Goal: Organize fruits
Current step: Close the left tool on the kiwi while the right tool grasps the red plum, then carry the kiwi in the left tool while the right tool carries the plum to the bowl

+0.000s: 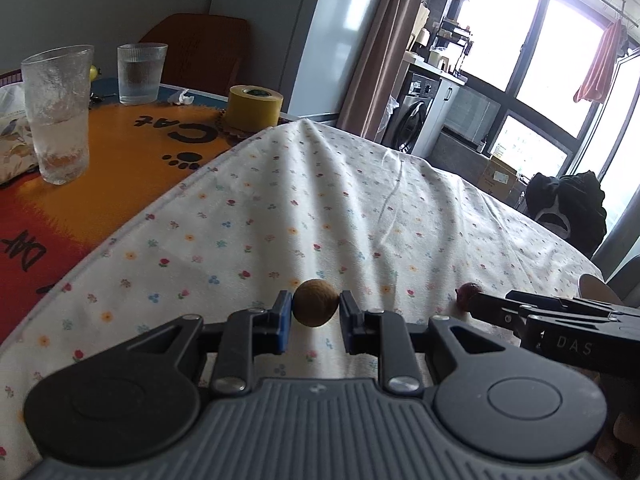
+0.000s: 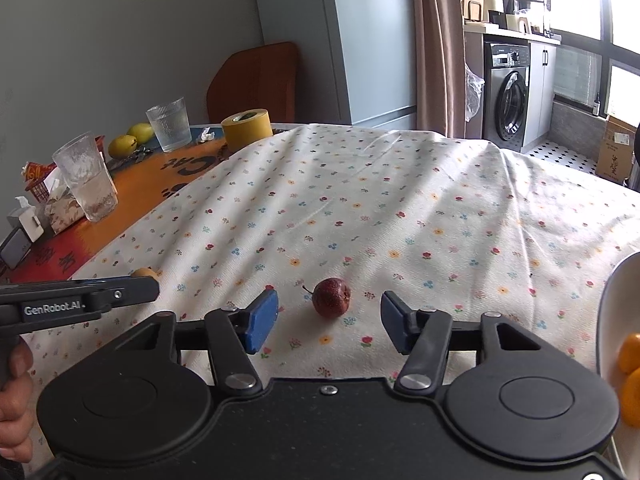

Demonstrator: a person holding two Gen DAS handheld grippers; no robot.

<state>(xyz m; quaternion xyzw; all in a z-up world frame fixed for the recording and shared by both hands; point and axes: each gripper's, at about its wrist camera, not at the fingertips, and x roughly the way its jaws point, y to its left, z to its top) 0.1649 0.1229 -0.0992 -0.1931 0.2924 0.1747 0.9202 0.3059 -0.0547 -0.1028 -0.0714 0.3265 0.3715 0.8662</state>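
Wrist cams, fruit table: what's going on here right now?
A person holds a gripper in each hand over the floral tablecloth. The left gripper has its pads against a small round brown fruit, apparently clamped on it at cloth level. The right gripper is open, its jaws either side of a dark red fruit that sits untouched on the cloth. A white bowl at the right edge already holds orange fruit, so both pieces probably go there.

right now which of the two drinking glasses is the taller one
The frosted glass nearest the cameras, standing on the orange mat beside the floral tissue pack, is taller. The ribbed glass behind it, near the yellow tape roll, is shorter.
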